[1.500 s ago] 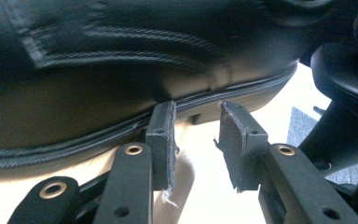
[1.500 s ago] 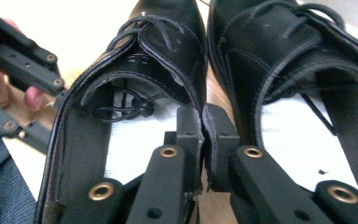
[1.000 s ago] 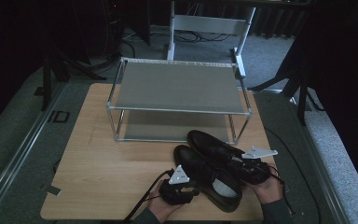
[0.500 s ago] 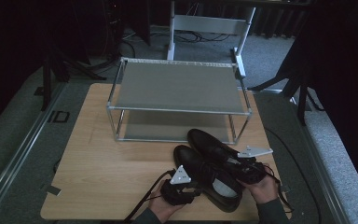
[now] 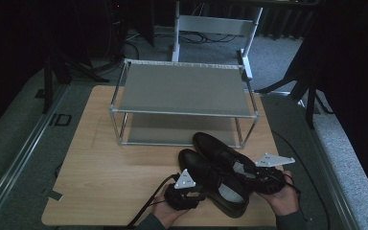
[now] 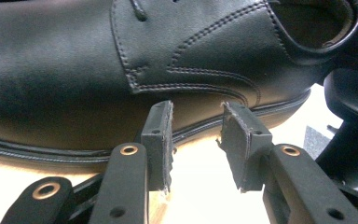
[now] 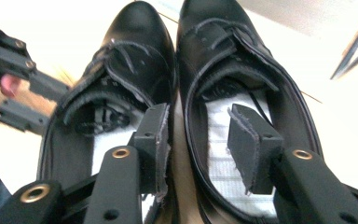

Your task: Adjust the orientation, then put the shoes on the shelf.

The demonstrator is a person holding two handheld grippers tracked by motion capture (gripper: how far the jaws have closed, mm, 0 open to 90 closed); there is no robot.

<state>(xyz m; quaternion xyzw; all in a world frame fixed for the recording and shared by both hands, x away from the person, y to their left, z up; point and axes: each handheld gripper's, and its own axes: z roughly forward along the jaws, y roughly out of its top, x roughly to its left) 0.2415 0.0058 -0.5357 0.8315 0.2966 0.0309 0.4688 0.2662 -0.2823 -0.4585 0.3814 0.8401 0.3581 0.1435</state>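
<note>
Both leather shoes [image 5: 218, 175] are black with black laces and tonal stitching; their insoles [image 7: 235, 158] are white with faint grey lines. The table [image 5: 105, 177] is light wood-grain. The two-tier rack [image 5: 184, 88] is grey on silver tubing.

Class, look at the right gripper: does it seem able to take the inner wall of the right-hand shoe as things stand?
Probably yes: the right gripper, its jaws just opened, hangs open above the right-hand shoe, one pad over its opening, nothing between.

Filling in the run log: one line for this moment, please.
left tongs: open beside shoe | right tongs: just opened over pair's heels, holding nothing | rack: empty
</note>
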